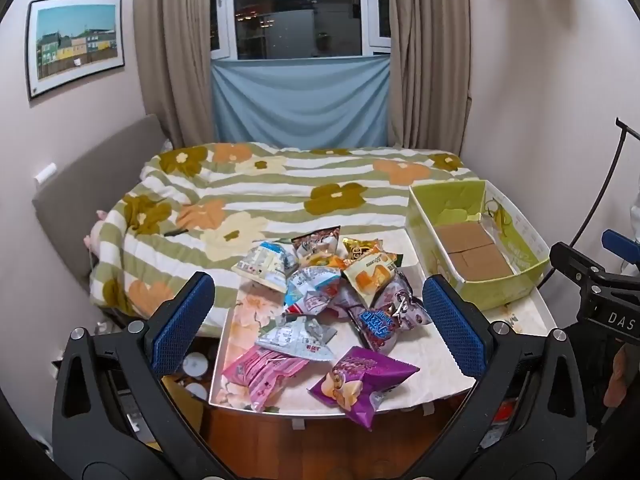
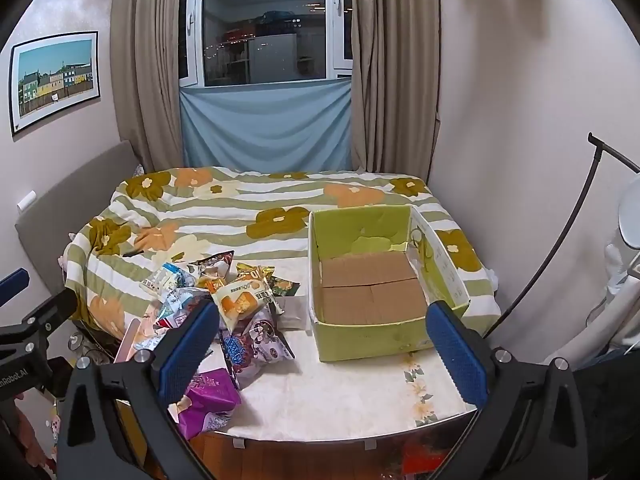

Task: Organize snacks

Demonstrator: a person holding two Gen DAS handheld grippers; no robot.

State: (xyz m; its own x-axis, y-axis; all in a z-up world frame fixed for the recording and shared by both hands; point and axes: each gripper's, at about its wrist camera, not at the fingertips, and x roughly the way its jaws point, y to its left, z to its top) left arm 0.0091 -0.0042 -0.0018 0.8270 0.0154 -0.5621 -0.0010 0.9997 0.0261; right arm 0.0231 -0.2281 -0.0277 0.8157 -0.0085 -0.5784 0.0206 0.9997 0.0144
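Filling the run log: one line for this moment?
left gripper open | right gripper open | snack pile untouched | green box empty

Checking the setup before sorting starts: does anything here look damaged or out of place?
The snack packets lie in a loose heap on the table, none in the green box yet. The box's inner back wall looks torn, its green lining peeled in patches. Both claws, left and right, are open and hold nothing.

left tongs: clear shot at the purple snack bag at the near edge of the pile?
Probably yes. The purple snack bag lies on top at the table's near edge, nothing over it, and the left tongs hang open just above and short of it, holding nothing.
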